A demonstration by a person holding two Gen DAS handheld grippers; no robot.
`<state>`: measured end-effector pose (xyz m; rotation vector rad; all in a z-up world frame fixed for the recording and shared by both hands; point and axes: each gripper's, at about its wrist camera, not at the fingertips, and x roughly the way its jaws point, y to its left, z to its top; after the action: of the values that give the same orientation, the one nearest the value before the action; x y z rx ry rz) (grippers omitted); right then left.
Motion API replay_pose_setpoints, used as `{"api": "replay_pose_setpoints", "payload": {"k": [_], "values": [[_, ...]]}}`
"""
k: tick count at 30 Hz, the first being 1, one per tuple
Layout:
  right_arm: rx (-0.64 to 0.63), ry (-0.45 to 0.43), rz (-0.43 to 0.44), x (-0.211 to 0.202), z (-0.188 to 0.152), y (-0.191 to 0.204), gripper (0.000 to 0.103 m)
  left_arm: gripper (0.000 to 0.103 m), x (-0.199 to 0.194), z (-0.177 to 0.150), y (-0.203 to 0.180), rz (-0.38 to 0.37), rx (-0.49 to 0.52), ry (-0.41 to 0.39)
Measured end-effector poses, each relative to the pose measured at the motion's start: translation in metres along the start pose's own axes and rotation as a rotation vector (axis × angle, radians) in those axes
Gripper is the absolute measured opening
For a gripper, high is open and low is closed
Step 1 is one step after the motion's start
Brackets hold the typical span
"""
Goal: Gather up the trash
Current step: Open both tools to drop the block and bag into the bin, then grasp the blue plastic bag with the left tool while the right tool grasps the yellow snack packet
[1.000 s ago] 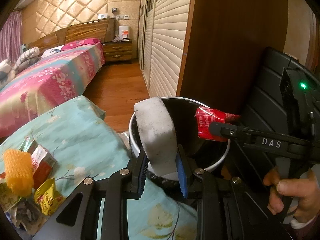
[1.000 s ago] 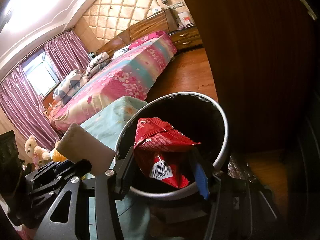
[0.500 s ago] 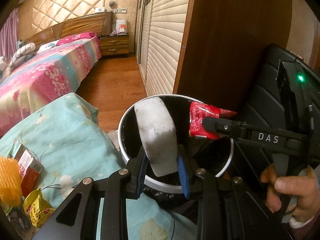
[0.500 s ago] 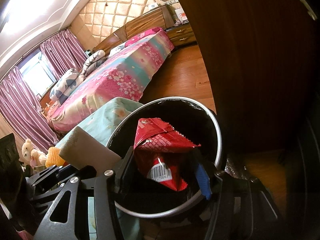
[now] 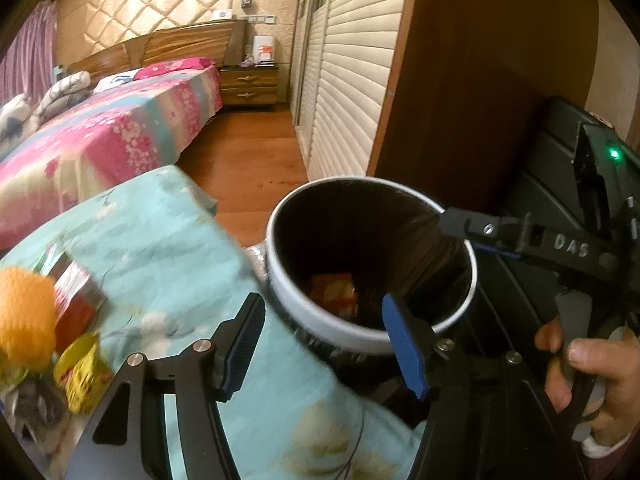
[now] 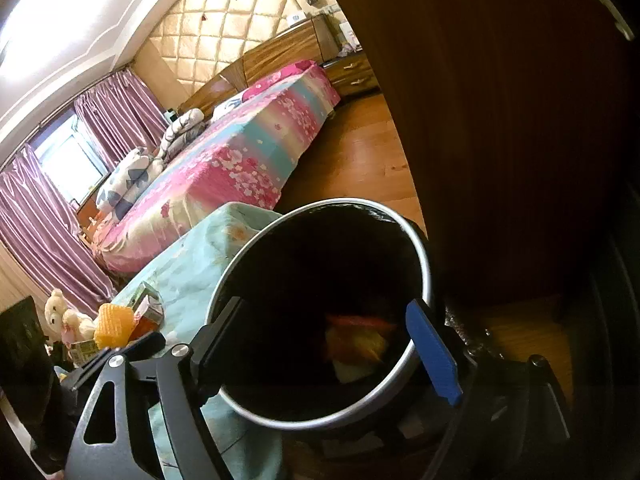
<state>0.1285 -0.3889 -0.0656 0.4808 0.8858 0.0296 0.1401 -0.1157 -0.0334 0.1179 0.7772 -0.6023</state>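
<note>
Both pairs of fingers hung over the mouth of the trash bin (image 5: 280, 284), and both were opening with nothing between them: the left gripper (image 5: 324, 346) straddled the bin's near rim, and the right gripper (image 6: 332, 352) looked straight down into it. The person's right hand (image 5: 588, 364) showed in the left view, wrapped around its handle. Judging by the empty fingers, the step in hand was the release, and doing it well would mean keeping both grippers above the opening until the fingers stood fully apart, then lifting clear without catching the rim or the black liner. Inside the bin, deep in the dark, lay red, orange and yellow wrappers (image 6: 356, 340); what else lay beneath could not be made out. More trash waited on the desk's teal floral cloth (image 5: 160, 248), well apart from the bin: an orange foam net (image 5: 24, 320), a small red-and-white carton (image 5: 74, 292) just beside it, and a yellow wrapper (image 5: 82, 372) nearer the camera.
</note>
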Motion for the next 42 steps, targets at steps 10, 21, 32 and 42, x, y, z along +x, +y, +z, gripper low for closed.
{"api": "replay_pose_setpoints", "payload": {"k": [10, 21, 32, 42], "values": [[-0.044, -0.004, 0.07, -0.003, -0.026, 0.047, 0.089, 0.062, -0.036, -0.036, 0.035, 0.066, -0.104, 0.003], [-0.123, 0.058, 0.14, 0.016, -0.05, 0.099, 0.089, 0.062, -0.086, -0.074, 0.07, 0.154, -0.203, -0.02], [-0.173, 0.116, 0.192, 0.033, -0.082, 0.141, 0.089, 0.062, -0.122, -0.096, 0.092, 0.218, -0.281, -0.036], [-0.221, 0.165, 0.229, 0.053, -0.098, 0.173, 0.089, 0.062, -0.14, -0.114, 0.116, 0.292, -0.349, -0.041]]}}
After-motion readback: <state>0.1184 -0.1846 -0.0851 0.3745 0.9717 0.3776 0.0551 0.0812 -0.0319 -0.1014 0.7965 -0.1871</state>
